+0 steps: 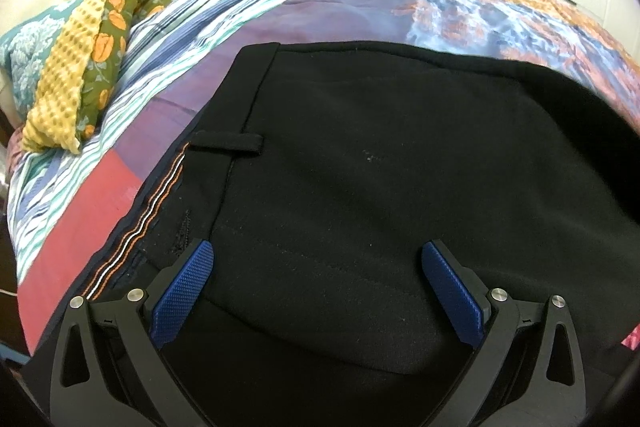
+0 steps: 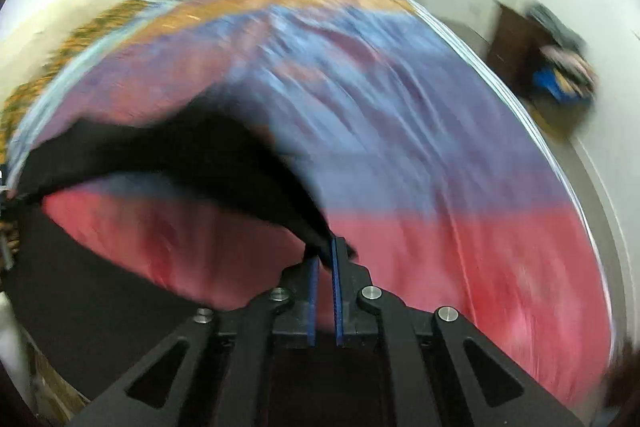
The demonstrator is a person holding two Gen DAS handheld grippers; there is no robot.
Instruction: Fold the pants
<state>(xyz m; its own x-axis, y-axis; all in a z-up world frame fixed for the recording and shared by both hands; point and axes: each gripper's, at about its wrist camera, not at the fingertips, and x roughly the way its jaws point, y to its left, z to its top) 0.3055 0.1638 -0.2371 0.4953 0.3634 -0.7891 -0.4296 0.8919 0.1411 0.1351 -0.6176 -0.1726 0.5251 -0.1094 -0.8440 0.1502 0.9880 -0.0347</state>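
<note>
Far left on the bed, a bunched floral cloth [image 1: 120,3] w/ a yellow waffle-textured edge lies against the wall side. Right of it the bedspread [image 1: 168,39] runs in teal-white stripes, then purple and red blocks. The black pants [image 1: 380,163] lie flat on it, waistband w/ belt loop [image 1: 226,143] at left, orange-white stitching along the inner edge. My left gripper [image 1: 316,279] hovers over the pants near the waistband, jaws spread wide, nothing between the blue pads [image 1: 180,295]. In the right wrist view, blurred, my right gripper [image 2: 325,259] has jaws nearly shut, pinching a black pants leg that's lifted off the red part of the bedspread and stretches away to the left. Far right, a dark cabinet [image 2: 516,47] stands by the wall.
</note>
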